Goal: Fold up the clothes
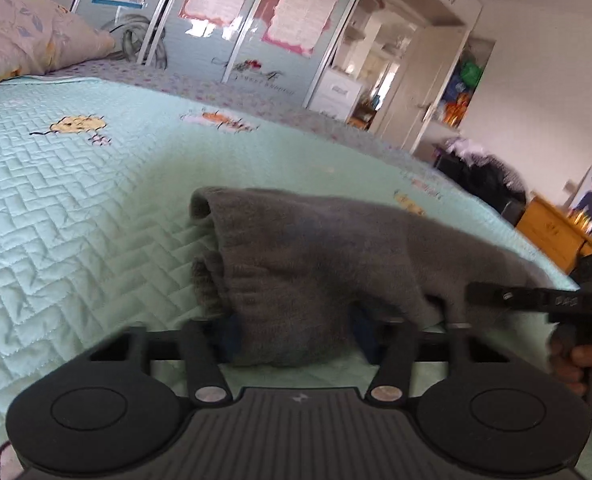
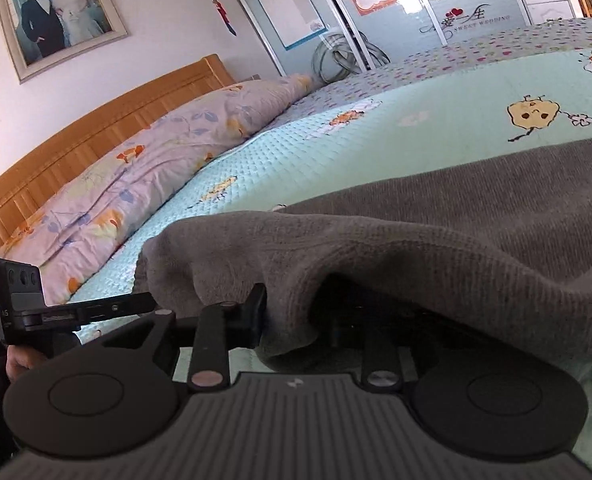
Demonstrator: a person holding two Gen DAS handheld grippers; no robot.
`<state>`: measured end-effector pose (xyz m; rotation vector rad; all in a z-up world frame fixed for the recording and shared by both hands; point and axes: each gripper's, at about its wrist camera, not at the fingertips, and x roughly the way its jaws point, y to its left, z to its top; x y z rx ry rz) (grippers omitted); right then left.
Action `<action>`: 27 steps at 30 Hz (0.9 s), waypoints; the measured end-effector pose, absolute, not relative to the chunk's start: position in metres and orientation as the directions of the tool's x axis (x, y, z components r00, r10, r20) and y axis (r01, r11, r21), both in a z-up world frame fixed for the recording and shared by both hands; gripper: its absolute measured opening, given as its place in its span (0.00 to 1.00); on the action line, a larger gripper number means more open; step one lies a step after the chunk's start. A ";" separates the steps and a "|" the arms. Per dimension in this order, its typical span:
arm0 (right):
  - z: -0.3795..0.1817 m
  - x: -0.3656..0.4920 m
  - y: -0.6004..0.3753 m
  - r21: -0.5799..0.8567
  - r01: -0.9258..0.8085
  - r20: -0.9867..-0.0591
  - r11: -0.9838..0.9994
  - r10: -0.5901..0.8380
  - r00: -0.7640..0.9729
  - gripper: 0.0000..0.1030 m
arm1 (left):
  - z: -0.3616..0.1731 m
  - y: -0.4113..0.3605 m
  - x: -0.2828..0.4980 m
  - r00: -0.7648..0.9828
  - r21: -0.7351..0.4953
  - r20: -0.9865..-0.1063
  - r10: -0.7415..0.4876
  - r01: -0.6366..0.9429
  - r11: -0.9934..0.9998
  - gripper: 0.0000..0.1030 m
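A grey knit garment [image 1: 316, 248] lies in thick folds on the mint quilted bedspread [image 1: 76, 200]. Its near edge is bunched up and raised between the fingers of my left gripper [image 1: 296, 332], which is shut on it; the cloth hides the fingertips. The right gripper [image 1: 480, 294] reaches in from the right at the same edge. In the right wrist view the garment [image 2: 456, 220] spreads to the right and a hanging fold is pinched in my right gripper [image 2: 292, 320]. The left gripper [image 2: 148, 304] holds the cloth's left end there.
A floral pillow [image 2: 136, 172] lies by the wooden headboard [image 2: 76, 132] at the bed's head. Sliding wardrobe doors [image 1: 236, 20] stand beyond the far side of the bed. A hand [image 1: 588, 360] grips the right tool's handle. Bare bedspread [image 2: 416, 112] stretches beyond the garment.
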<state>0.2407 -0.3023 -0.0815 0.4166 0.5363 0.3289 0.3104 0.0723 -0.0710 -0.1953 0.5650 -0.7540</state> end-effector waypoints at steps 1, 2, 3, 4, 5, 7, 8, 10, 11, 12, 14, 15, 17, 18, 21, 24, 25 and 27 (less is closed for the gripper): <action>-0.079 0.240 -0.300 0.453 -0.192 -0.428 0.871 0.401 0.810 0.23 | -0.066 0.076 0.308 0.588 -0.360 -0.412 -0.696 0.597 0.717 0.12; -0.074 0.238 -0.298 0.444 -0.194 -0.431 0.875 0.398 0.810 0.16 | -0.062 0.079 0.306 0.586 -0.357 -0.411 -0.698 0.601 0.715 0.10; -0.065 0.234 -0.296 0.438 -0.208 -0.419 0.875 0.403 0.814 0.15 | -0.057 0.083 0.303 0.584 -0.354 -0.409 -0.701 0.606 0.712 0.08; -0.056 0.230 -0.294 0.432 -0.221 -0.407 0.874 0.408 0.817 0.15 | -0.053 0.087 0.301 0.583 -0.351 -0.408 -0.703 0.611 0.710 0.07; -0.046 0.225 -0.292 0.425 -0.234 -0.396 0.874 0.412 0.821 0.15 | -0.048 0.090 0.299 0.581 -0.348 -0.406 -0.705 0.615 0.708 0.06; -0.025 0.214 -0.292 0.419 -0.259 -0.371 0.870 0.425 0.826 0.14 | -0.039 0.097 0.294 0.578 -0.341 -0.404 -0.709 0.624 0.703 0.05; -0.012 0.207 -0.294 0.425 -0.280 -0.349 0.861 0.442 0.827 0.14 | -0.035 0.101 0.292 0.576 -0.338 -0.402 -0.712 0.629 0.700 0.05; 0.007 0.193 -0.297 0.424 -0.328 -0.318 0.844 0.478 0.819 0.13 | -0.026 0.108 0.287 0.572 -0.331 -0.400 -0.716 0.638 0.695 0.05; 0.010 0.188 -0.298 0.430 -0.344 -0.315 0.835 0.496 0.809 0.13 | -0.021 0.112 0.285 0.571 -0.328 -0.398 -0.718 0.643 0.692 0.05; 0.007 0.186 -0.298 0.444 -0.354 -0.334 0.823 0.519 0.787 0.13 | -0.033 0.110 0.284 0.553 -0.303 -0.464 -0.692 0.635 0.710 0.07; -0.018 0.190 -0.296 0.485 -0.364 -0.434 0.795 0.581 0.689 0.17 | -0.060 0.105 0.283 0.504 -0.241 -0.606 -0.615 0.621 0.746 0.10; -0.039 0.194 -0.294 0.513 -0.353 -0.506 0.782 0.608 0.612 0.17 | -0.081 0.103 0.283 0.459 -0.234 -0.669 -0.585 0.617 0.752 0.13; -0.081 0.188 -0.297 0.586 -0.265 -0.564 0.765 0.621 0.544 0.17 | -0.086 0.113 0.272 0.485 -0.264 -0.643 -0.593 0.586 0.766 0.17; -0.094 0.180 -0.302 0.625 -0.232 -0.547 0.746 0.629 0.552 0.18 | -0.088 0.118 0.266 0.502 -0.281 -0.625 -0.598 0.570 0.772 0.20; -0.096 0.161 -0.319 0.685 -0.183 -0.491 0.705 0.633 0.599 0.26 | -0.076 0.133 0.249 0.544 -0.294 -0.598 -0.589 0.534 0.793 0.39; -0.085 0.142 -0.328 0.657 -0.174 -0.484 0.734 0.587 0.649 0.35 | -0.059 0.144 0.230 0.580 -0.296 -0.556 -0.595 0.531 0.794 0.43; -0.076 0.133 -0.331 0.647 -0.191 -0.466 0.738 0.581 0.667 0.35 | -0.052 0.146 0.223 0.592 -0.309 -0.522 -0.614 0.540 0.783 0.45; -0.056 0.115 -0.332 0.627 -0.237 -0.411 0.742 0.574 0.708 0.36 | -0.036 0.149 0.209 0.611 -0.339 -0.448 -0.652 0.559 0.757 0.49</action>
